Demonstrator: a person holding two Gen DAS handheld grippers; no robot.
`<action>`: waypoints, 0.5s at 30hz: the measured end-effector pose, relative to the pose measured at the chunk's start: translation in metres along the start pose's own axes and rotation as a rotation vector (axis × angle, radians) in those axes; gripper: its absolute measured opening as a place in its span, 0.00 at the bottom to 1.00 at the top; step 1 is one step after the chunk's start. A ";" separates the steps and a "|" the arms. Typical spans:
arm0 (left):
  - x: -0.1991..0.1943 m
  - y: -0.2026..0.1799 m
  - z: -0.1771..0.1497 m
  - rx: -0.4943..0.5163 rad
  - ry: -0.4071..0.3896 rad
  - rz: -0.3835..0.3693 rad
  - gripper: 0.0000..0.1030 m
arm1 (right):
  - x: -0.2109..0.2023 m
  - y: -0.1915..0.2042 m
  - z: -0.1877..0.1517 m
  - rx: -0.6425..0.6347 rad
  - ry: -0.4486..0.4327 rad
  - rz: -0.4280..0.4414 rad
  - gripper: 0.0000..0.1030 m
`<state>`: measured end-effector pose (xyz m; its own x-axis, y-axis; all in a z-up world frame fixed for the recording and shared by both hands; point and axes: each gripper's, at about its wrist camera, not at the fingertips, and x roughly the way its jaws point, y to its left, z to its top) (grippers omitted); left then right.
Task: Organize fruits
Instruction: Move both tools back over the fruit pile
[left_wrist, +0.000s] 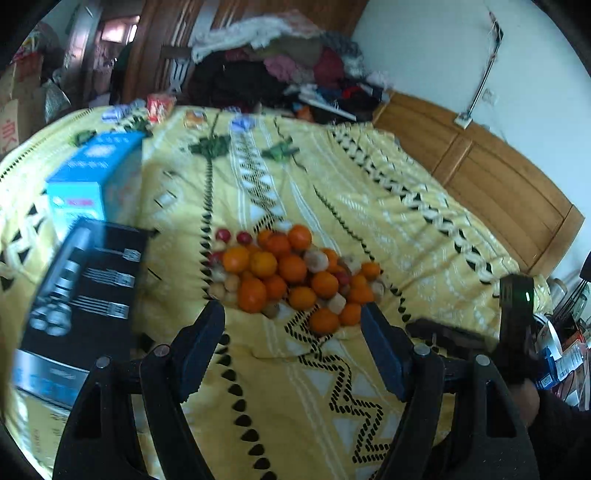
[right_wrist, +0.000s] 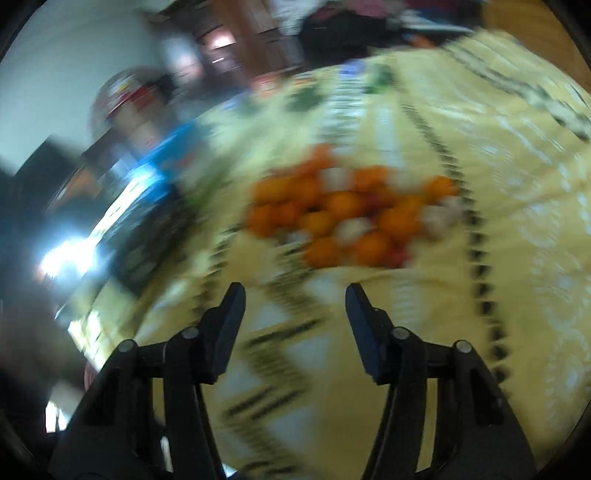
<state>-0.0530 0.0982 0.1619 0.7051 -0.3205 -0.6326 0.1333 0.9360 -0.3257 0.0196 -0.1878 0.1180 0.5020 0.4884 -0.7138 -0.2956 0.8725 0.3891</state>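
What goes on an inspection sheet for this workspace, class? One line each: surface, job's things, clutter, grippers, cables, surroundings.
Surface: yellow patterned bedspread.
Job's things: fruit pile, oranges mixed with small red and pale fruits, unsorted.
Clutter: blue box and black box beside the pile.
Grippers: left gripper open, empty; right gripper open, empty, view blurred.
Cables: wire hanging down the wall.
Surroundings: clothes heap, wooden headboard.

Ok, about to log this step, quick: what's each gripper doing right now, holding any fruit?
Left gripper: open, nothing between the jaws.
Right gripper: open, nothing between the jaws; blurred view.
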 end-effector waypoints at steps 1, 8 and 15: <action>0.008 -0.003 -0.002 0.000 0.015 -0.004 0.75 | 0.003 -0.017 0.007 0.040 -0.007 -0.013 0.45; 0.058 -0.007 -0.001 -0.002 0.076 0.002 0.75 | 0.025 -0.072 0.049 0.165 -0.041 -0.030 0.44; 0.116 0.027 -0.005 -0.066 0.119 0.062 0.56 | 0.037 -0.050 0.025 0.090 0.001 0.071 0.45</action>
<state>0.0288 0.0854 0.0768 0.6225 -0.2810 -0.7305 0.0435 0.9443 -0.3262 0.0731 -0.2134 0.0867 0.4819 0.5492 -0.6828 -0.2559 0.8335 0.4897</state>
